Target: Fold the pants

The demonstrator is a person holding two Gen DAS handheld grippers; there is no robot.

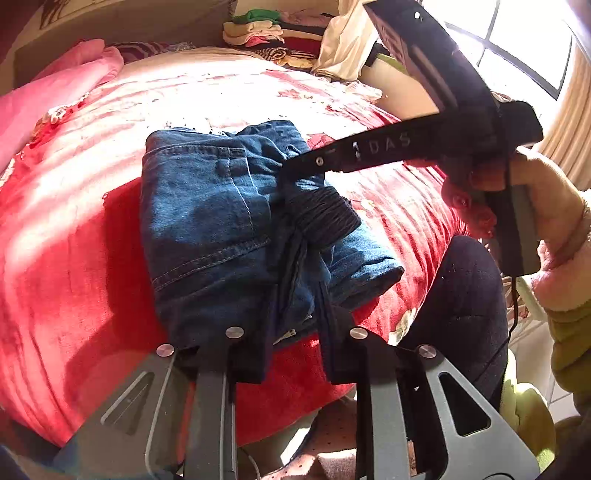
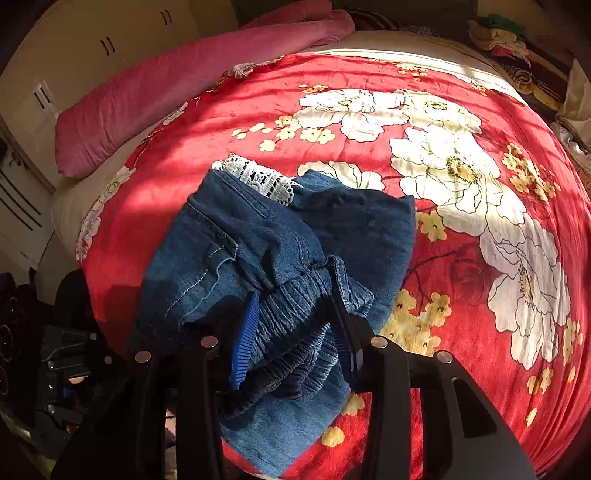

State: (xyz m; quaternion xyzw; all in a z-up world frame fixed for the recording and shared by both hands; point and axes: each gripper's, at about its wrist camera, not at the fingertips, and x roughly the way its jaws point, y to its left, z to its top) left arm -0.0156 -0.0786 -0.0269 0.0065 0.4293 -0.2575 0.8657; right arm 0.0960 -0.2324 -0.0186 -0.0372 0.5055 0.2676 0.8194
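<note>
Blue denim pants point(image 1: 207, 221) lie folded into a thick bundle on the red flowered bedspread point(image 1: 55, 258). My left gripper point(image 1: 295, 310) has its jaws on either side of the bundle's near edge, with denim between them. My right gripper point(image 2: 295, 325) is shut on the gathered elastic waistband point(image 2: 291, 302) of the pants point(image 2: 258, 243). It also shows in the left wrist view point(image 1: 291, 170), reaching in from the right onto the top of the bundle. White lace trim point(image 2: 255, 173) peeks out at the far edge.
A pink pillow point(image 2: 166, 96) lies at the head of the bed. Stacked folded clothes point(image 1: 273, 33) sit beyond the bed by the window. The person's dark-clad leg point(image 1: 465, 295) presses against the bed's near edge. Wardrobe doors point(image 2: 74, 44) stand to the left.
</note>
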